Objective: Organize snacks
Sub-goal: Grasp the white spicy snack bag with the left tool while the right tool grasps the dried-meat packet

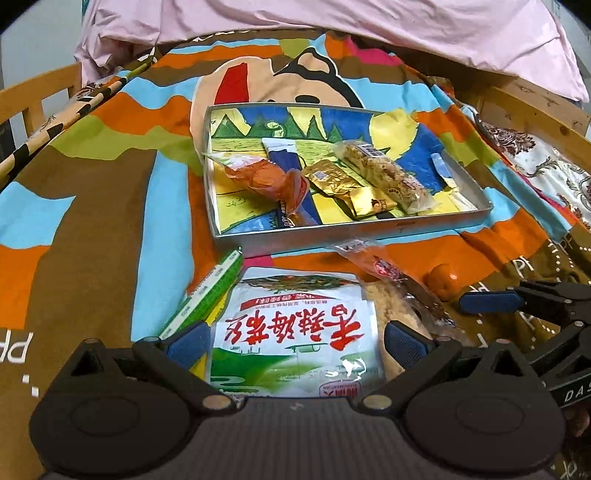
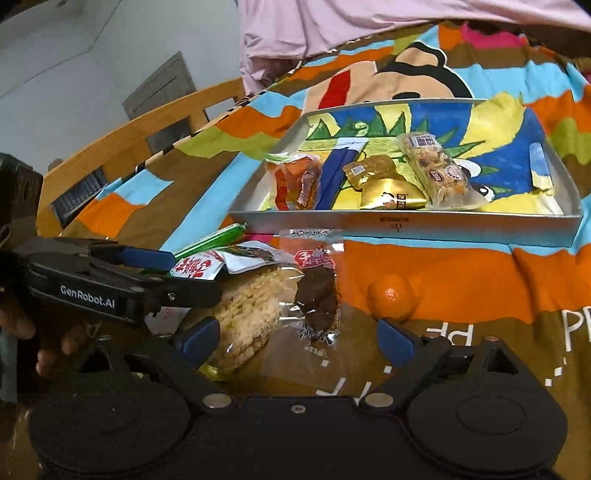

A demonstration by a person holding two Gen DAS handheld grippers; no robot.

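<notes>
Wooden-framed bed [image 1: 535,107] under a bright cartoon bedspread [image 1: 92,177], pink cloth [image 1: 332,22] bunched at the far end, grey wall and a door [image 2: 162,88] beyond on the left.

Far centre on the bedspread: shallow silver tray [image 1: 332,236] with a painted bottom, long axis running left to right. Inside, lying side by side, long axes pointing roughly near-to-far and slanting: orange wrapped snack [image 1: 266,177] at left, blue stick packet [image 1: 284,158] partly beneath it, gold foil packet [image 1: 340,184] in the middle, clear-wrapped nut bar [image 1: 384,173] at right with its barcode end far.

Near side, outside the tray: white seaweed packet [image 1: 295,332] with red characters, lying flat, printed top toward the near side, sitting between the fingers of the left gripper [image 1: 295,341]; jaws spread wide on either side of it, contact with the packet not discernible. Green sausage stick [image 1: 207,295] just left of the packet, long axis slanting far-right. Pale puffed-rice cake [image 2: 251,314] in clear wrap on the right of the packet, partly under it. Dark meat snack [image 2: 317,291] in a clear sleeve beside the cake, long axis near-to-far, red label at the far end. Small orange [image 2: 391,295] further right, alone on the bedspread.

Right gripper [image 2: 295,339] low over the cake and meat snack, jaws wide, holding nothing.
</notes>
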